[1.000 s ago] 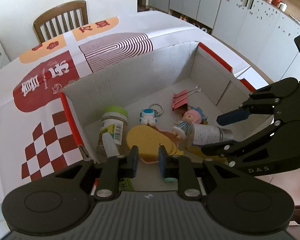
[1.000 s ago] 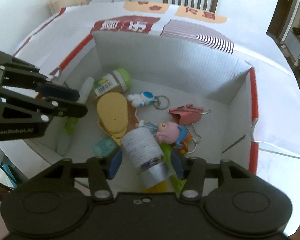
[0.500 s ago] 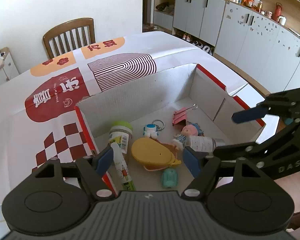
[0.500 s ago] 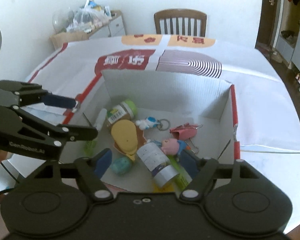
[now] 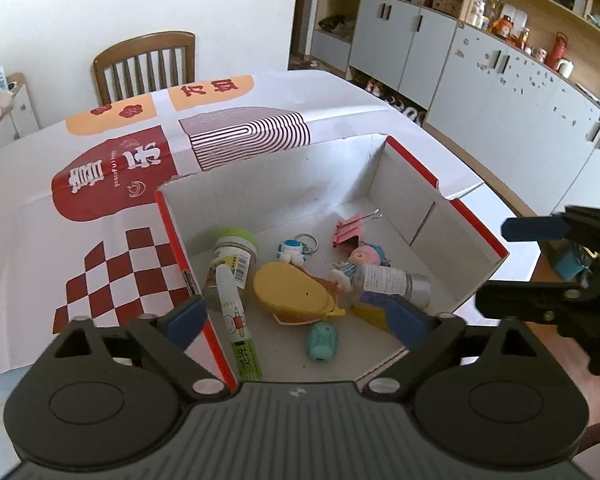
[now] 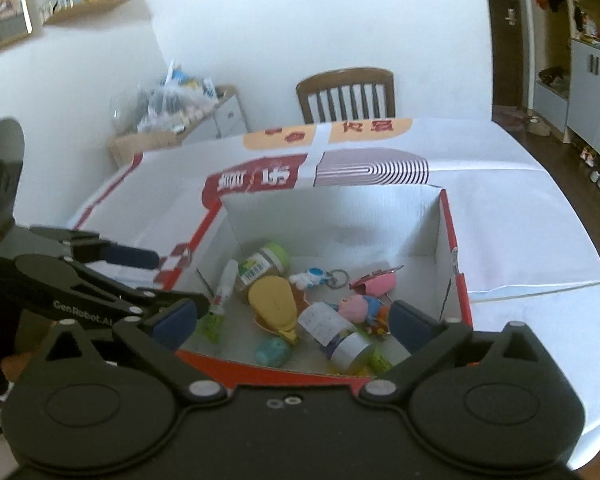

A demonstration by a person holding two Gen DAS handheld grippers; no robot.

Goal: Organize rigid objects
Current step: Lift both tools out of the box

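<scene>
left gripper (image 5: 296, 316): jaws opening, nothing between | white cardboard box with red rim (image 5: 466, 216): holds green-lidded glass jar (image 5: 232, 256), yellow plastic duck-shaped toy (image 5: 290, 292), white labelled bottle (image 5: 392, 282) | right gripper (image 6: 294, 322): jaws opening, empty | risk: snagging near rim on re-entry, tipping box

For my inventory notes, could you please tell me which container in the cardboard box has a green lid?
The glass jar by the box's red-edged wall; the white labelled bottle has a silver cap.
</scene>
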